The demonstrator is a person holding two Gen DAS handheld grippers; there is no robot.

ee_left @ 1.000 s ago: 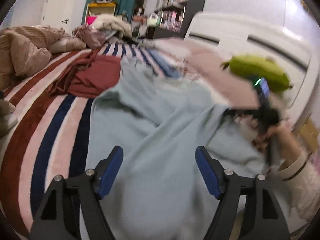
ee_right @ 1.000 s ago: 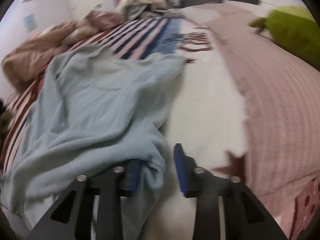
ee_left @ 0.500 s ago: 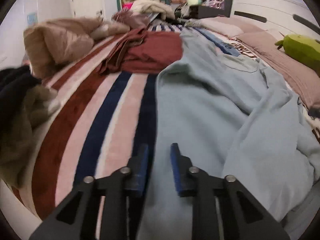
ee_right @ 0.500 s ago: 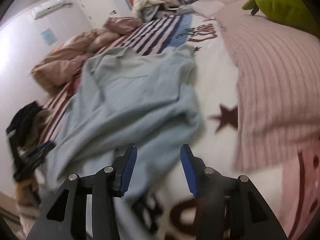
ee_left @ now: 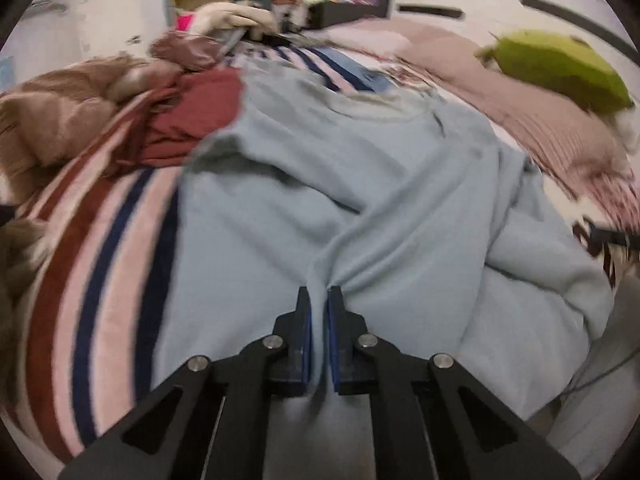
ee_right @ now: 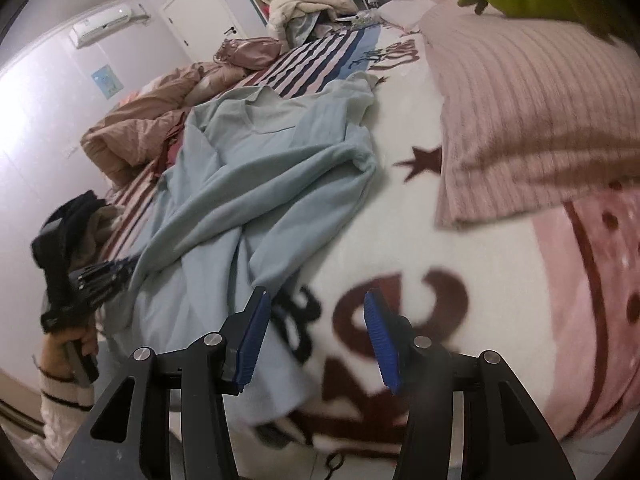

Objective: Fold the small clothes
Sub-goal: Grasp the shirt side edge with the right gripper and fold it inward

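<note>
A light blue long-sleeved top (ee_left: 360, 168) lies crumpled across the bed, neckline at the far end. My left gripper (ee_left: 319, 292) is shut on a pinched ridge of its near hem, and the cloth puckers up between the blue pads. In the right wrist view the same top (ee_right: 260, 168) spreads to the left, and the left gripper (ee_right: 100, 276) shows at its left edge in a person's hand (ee_right: 68, 344). My right gripper (ee_right: 316, 296) hangs open over the printed white blanket (ee_right: 400, 240), just right of the top's near corner. Nothing is between its fingers.
A maroon garment (ee_left: 196, 116) and a brown duvet (ee_left: 52, 120) lie on the striped blanket (ee_left: 100, 260) to the left. A ribbed pink pillow (ee_right: 540, 100) with a green plush toy (ee_left: 560, 68) sits on the right. More clothes are piled at the far end.
The left gripper closed from wide open onto a fold of the blue top. The right gripper let go of the top's edge, opened and swung right over the white blanket.
</note>
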